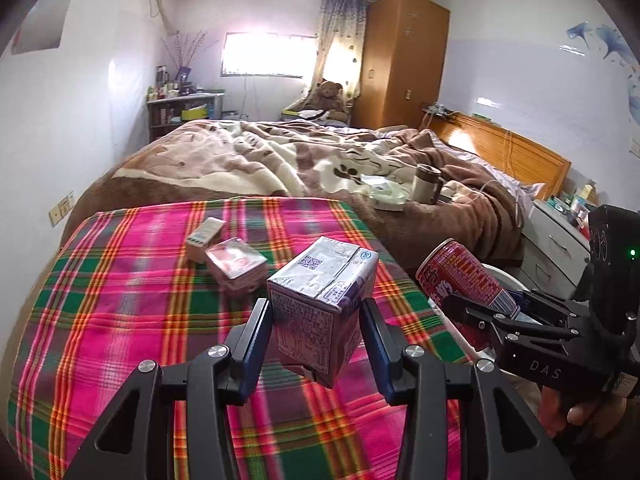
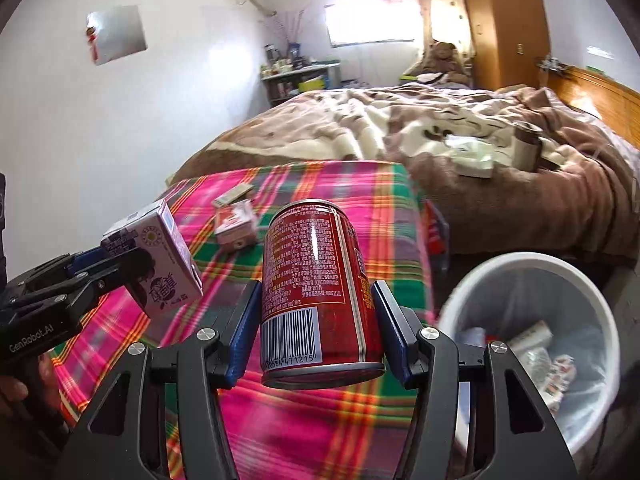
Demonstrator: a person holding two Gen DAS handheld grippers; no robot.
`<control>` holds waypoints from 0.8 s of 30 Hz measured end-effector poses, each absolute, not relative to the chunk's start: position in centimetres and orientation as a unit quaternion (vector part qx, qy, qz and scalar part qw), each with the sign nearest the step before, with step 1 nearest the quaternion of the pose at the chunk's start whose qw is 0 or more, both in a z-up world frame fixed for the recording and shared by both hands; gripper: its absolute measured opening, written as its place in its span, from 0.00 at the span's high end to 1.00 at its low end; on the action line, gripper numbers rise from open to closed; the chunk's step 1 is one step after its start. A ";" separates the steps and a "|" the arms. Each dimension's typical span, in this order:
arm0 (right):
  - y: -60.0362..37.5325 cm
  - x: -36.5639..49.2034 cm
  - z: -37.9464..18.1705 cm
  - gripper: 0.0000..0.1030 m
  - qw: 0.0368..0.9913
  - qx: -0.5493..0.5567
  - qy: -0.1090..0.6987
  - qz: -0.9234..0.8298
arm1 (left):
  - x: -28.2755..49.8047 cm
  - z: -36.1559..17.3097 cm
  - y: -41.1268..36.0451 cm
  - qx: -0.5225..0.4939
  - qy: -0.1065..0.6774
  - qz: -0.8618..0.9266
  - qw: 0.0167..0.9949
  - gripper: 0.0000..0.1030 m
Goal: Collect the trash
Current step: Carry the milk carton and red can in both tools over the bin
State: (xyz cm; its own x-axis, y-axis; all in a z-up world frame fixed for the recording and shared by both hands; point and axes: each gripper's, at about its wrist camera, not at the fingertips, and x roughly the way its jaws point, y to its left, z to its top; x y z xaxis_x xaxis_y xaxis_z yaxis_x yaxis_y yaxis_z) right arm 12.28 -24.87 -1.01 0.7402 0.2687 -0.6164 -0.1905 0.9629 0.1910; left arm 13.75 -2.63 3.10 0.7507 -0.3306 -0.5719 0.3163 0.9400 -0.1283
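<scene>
red can stands upright, pinched in the right hand-held gripper; the white bin lies just right of and below it. the left hand-held gripper, pinching the purple carton, sits farther from the bin.

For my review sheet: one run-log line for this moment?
left gripper: shut on purple carton | right gripper: shut on red can | white bin: beside plaid cover
</scene>
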 end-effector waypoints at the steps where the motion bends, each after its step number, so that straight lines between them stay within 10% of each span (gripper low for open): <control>1: -25.5 12.0 -0.9 0.45 0.933 0.061 0.335 0.115 | 13.7 3.2 -3.5 -0.007 0.306 -0.180 0.935 0.56; 24: -36.8 9.8 -2.4 0.45 0.931 0.102 0.347 -0.050 | 14.1 3.2 -17.5 0.018 0.309 -0.307 0.900 0.56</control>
State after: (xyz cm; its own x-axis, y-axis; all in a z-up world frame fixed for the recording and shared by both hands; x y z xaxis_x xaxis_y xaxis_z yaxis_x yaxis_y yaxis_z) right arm 9.77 -36.82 -2.36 0.7545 -0.0230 -0.6559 0.1643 0.9742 0.1549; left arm 14.12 -17.52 3.15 0.6202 -0.5415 -0.5676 0.5640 0.8107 -0.1571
